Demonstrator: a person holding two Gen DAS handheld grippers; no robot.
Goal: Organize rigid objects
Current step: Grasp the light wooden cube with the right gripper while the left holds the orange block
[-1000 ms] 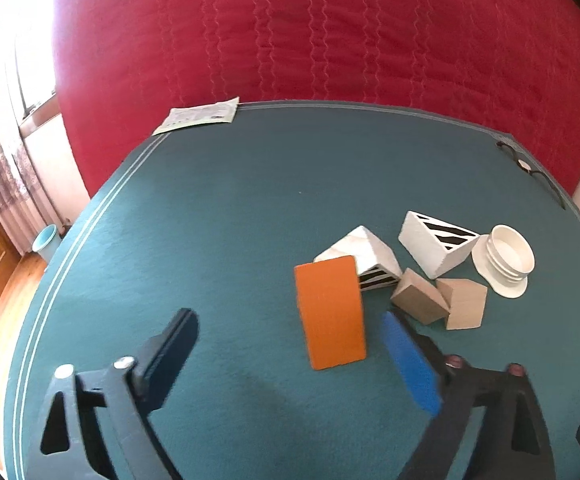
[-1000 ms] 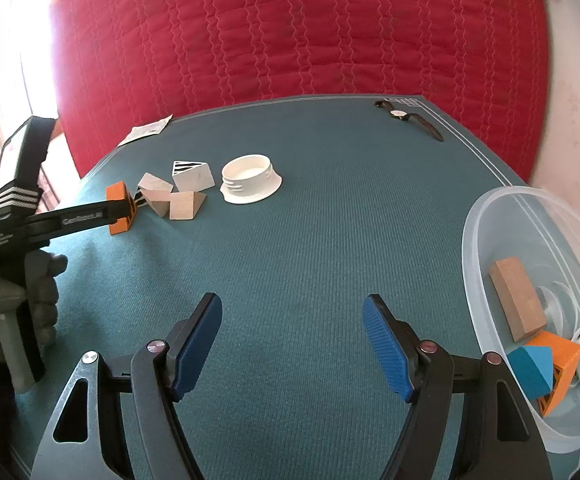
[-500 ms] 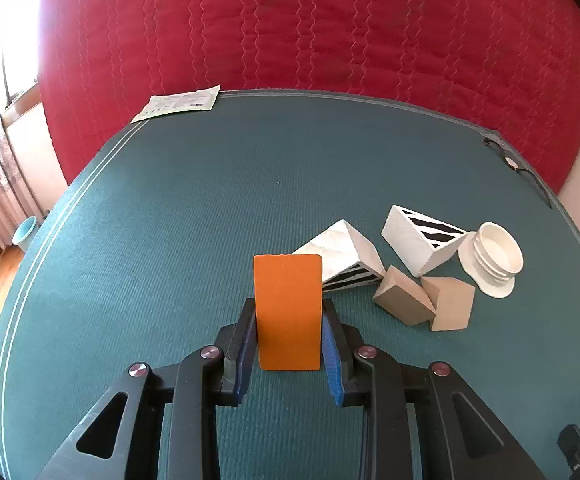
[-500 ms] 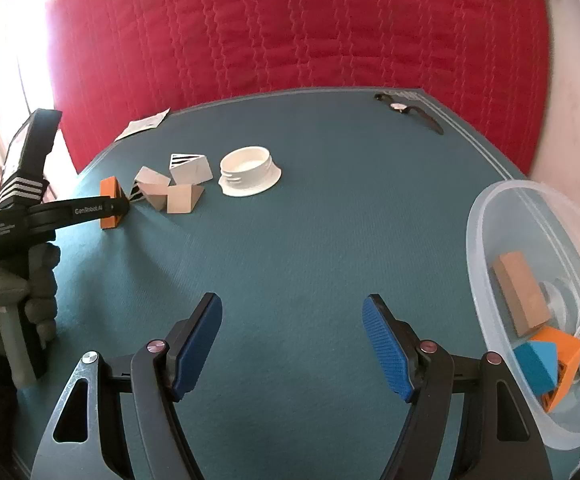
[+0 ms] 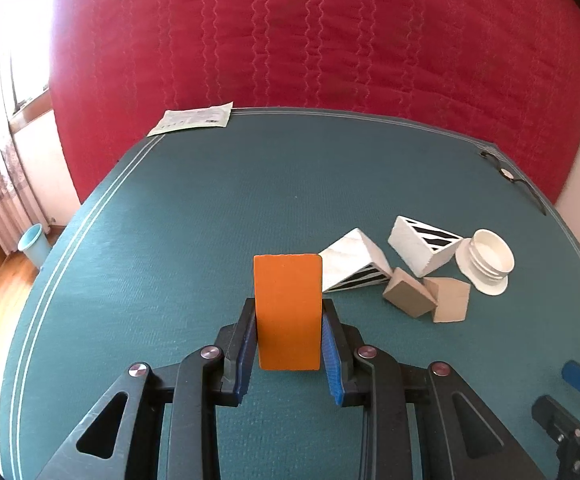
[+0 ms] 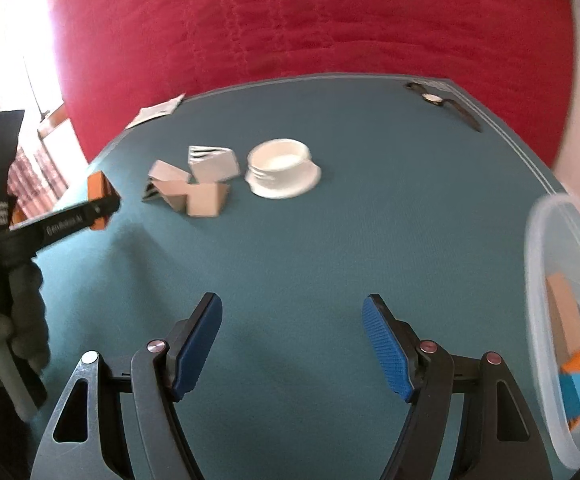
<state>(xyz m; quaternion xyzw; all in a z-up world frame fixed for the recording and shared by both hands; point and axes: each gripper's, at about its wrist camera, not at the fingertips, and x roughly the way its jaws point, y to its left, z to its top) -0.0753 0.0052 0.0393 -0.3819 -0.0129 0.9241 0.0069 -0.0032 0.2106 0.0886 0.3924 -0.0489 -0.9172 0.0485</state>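
Observation:
My left gripper (image 5: 289, 344) is shut on an orange block (image 5: 288, 308) and holds it upright above the teal table; both show in the right wrist view, with the orange block (image 6: 99, 189) at the far left. Beside it lie two striped white wedges (image 5: 356, 265) (image 5: 422, 245), two tan wooden blocks (image 5: 408, 298) (image 5: 450, 300) and a white ribbed cup (image 5: 488, 264). My right gripper (image 6: 292, 344) is open and empty over bare table. A clear plastic bowl (image 6: 538, 248) at the right holds a tan block, an orange block and a blue block.
A paper sheet (image 5: 192, 118) lies at the table's far left corner. A wristwatch (image 6: 442, 104) lies at the far right edge. A red quilted cloth (image 5: 310, 40) hangs behind the table. A light blue bin (image 5: 34, 242) stands on the floor at left.
My left gripper closed on the orange block and lifted it upright off the table. My right gripper stayed open and shifted slightly, so the bowl moved toward the right edge of its view.

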